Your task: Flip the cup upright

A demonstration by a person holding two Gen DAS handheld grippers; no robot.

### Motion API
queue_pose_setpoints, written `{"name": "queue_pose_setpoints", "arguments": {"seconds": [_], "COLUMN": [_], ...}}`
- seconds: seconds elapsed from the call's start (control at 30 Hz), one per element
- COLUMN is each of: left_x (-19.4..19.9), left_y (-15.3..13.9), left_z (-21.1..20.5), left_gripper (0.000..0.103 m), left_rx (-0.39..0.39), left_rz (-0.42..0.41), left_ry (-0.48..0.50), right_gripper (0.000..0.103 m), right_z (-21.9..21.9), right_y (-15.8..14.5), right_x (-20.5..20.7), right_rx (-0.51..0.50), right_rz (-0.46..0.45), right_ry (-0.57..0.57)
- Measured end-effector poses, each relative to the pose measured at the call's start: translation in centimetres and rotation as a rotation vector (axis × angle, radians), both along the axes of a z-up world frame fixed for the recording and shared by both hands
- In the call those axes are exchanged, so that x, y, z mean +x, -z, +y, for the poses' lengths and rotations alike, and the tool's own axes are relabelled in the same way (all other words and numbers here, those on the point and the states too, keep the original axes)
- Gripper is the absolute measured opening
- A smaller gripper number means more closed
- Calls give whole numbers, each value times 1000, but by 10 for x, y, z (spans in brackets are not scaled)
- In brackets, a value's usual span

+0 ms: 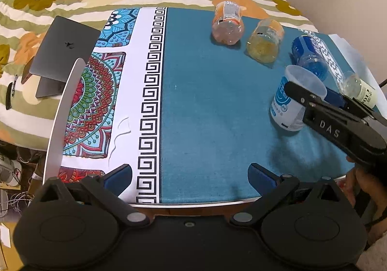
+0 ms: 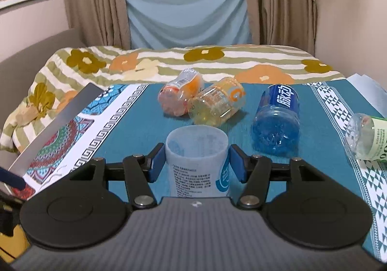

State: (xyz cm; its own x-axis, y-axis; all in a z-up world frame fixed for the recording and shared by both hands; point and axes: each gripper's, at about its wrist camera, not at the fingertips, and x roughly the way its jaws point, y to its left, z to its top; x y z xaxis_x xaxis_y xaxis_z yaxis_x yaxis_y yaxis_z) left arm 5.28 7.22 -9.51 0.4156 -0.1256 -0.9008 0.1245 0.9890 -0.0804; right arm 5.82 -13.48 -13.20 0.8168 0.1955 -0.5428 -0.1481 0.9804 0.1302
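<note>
One translucent white plastic cup with blue print (image 2: 197, 162) sat mouth-up between the right gripper (image 2: 193, 162) pads, which flanked its sides with slim gaps showing, so contact was hard to call. Its long axis ran near vertical, tipped slightly in the left view, over the teal-clothed bench (image 1: 205, 106). Left gripper (image 1: 189, 177) hung wide apart and empty, well off to the cup's left, so the right was nearer

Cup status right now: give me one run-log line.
cup: upright, mouth up, on teal cloth | right gripper: pads flank cup, contact unclear | left gripper: open, empty | four bottles lying behind
</note>
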Motion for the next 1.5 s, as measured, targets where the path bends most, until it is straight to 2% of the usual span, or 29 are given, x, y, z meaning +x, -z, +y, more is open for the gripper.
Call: {"name": "queue_pose_setpoints", "arguments": {"seconds": [0.27, 0.47, 0.5, 0.6, 0.93, 1.2, 1.37, 1.5], "left_x": [-2, -3, -3, -4, -14, -21, -29, -35], "left_y": [4, 3, 2, 2, -13, -61, -94, -109], "left_z": [-2, -2, -2, -3, -12, -30, -42, -52], "left_gripper": [103, 103, 103, 103, 103, 103, 103, 103], "left_rx": [2, 6, 6, 7, 19, 3, 6, 32], "left_rz": [17, 14, 13, 9, -31, -129, -233, -298], "left_ry": [4, 9, 8, 8, 12, 18, 18, 1], "right_gripper": [75, 77, 80, 103, 103, 103, 103, 103], "right_z": [10, 10, 10, 10, -1, -19, -41, -63], "right_y": [-1, -1, -1, -1, -6, -63, -110, -137], "right_x": [-4, -4, -4, -5, -12, -28, -38, -43], "right_rx": [-74, -68, -68, -66, -37, -18, -49, -99], "right_rz": [7, 9, 9, 12, 30, 104, 149, 183], "right_ry": [-23, -17, -17, -4, 27, 16, 18, 56]}}
